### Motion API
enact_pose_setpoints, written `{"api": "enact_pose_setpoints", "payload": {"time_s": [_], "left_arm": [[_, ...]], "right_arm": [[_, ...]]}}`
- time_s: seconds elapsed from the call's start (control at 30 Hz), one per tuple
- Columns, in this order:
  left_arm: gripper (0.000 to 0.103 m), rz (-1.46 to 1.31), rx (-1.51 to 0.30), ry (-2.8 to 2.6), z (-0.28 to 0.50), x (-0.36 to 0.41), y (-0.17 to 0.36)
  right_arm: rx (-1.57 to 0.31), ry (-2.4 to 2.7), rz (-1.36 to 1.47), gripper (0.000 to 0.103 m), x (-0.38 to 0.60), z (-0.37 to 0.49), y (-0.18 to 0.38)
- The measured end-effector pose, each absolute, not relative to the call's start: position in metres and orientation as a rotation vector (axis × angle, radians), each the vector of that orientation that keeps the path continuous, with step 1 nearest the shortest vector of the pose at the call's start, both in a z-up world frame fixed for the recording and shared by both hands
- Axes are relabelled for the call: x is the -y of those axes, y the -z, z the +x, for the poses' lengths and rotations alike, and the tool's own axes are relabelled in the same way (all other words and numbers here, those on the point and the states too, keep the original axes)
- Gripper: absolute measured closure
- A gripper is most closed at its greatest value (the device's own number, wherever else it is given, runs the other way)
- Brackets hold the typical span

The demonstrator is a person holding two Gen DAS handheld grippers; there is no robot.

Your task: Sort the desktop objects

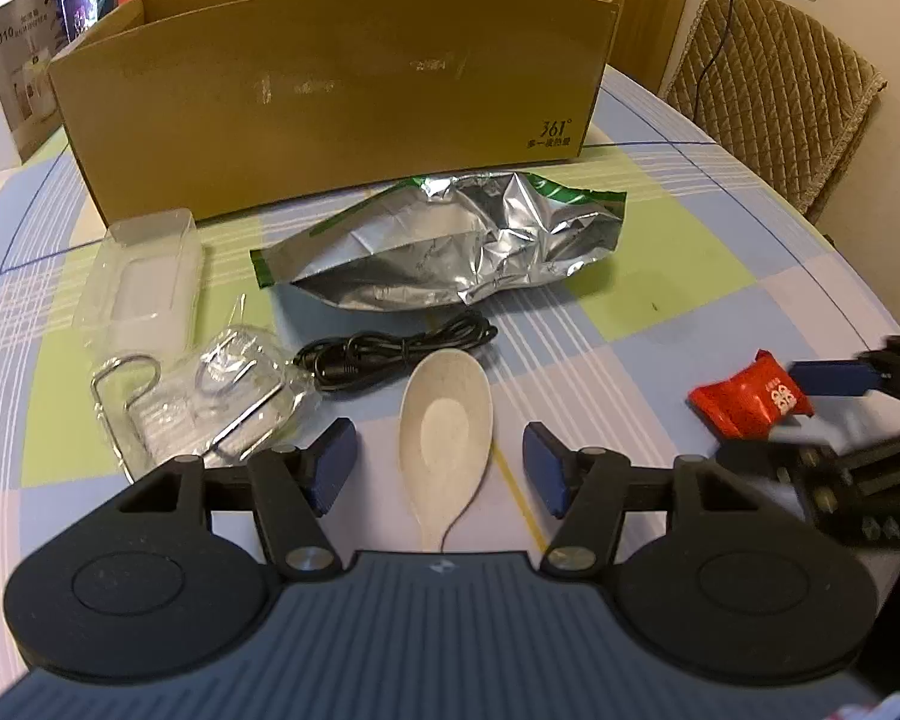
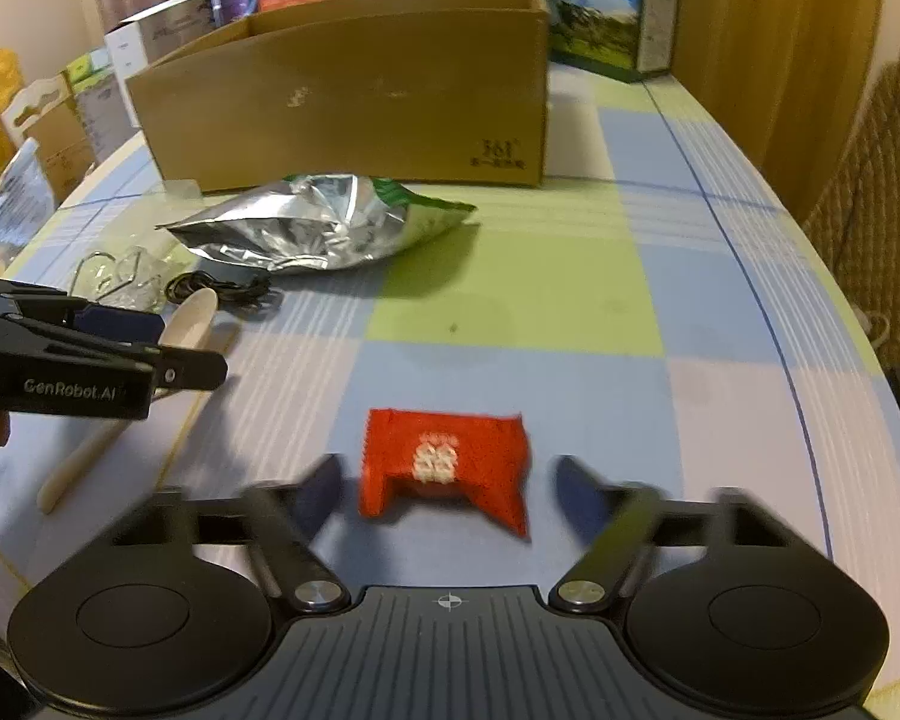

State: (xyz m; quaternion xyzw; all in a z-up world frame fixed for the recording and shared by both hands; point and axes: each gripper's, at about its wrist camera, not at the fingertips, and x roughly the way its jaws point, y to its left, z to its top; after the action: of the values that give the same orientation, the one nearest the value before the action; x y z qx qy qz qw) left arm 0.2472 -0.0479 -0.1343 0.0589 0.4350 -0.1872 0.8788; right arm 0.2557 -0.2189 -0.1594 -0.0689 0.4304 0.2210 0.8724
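A cream plastic spoon (image 1: 447, 438) lies on the checked tablecloth between the blue pads of my open left gripper (image 1: 441, 465); neither pad touches it. The right wrist view shows the same spoon (image 2: 189, 318) beyond the left gripper (image 2: 174, 360). A red candy packet (image 2: 447, 468) lies flat between the spread fingers of my open right gripper (image 2: 447, 489), which is blurred. From the left wrist the packet (image 1: 747, 399) shows at the right, with the right gripper (image 1: 834, 408) around it. A crumpled silver foil bag (image 1: 444, 246) lies further back.
An open cardboard box (image 1: 330, 90) stands behind the foil bag. A coiled black cable (image 1: 390, 351), a wire hook in clear wrap (image 1: 210, 402) and a clear plastic tray (image 1: 144, 282) lie at the left. Stacked boxes (image 2: 612, 6) line the far edge. A padded chair (image 1: 774, 84) stands at the right.
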Motion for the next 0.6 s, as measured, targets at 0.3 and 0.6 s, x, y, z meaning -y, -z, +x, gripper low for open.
{"api": "enact_pose_setpoints", "payload": {"time_s": [0.3,0.6], "left_arm": [[0.076,0.092,-0.901,0.381,0.244,0.042,0.133],[0.076,0.126,-0.877,0.369,0.236,0.043,0.134]], "right_arm": [[-0.9,-0.444,-0.086,0.019,0.222,0.249,0.16],[-0.884,-0.42,-0.041,0.019,0.214,0.255,0.157]]}}
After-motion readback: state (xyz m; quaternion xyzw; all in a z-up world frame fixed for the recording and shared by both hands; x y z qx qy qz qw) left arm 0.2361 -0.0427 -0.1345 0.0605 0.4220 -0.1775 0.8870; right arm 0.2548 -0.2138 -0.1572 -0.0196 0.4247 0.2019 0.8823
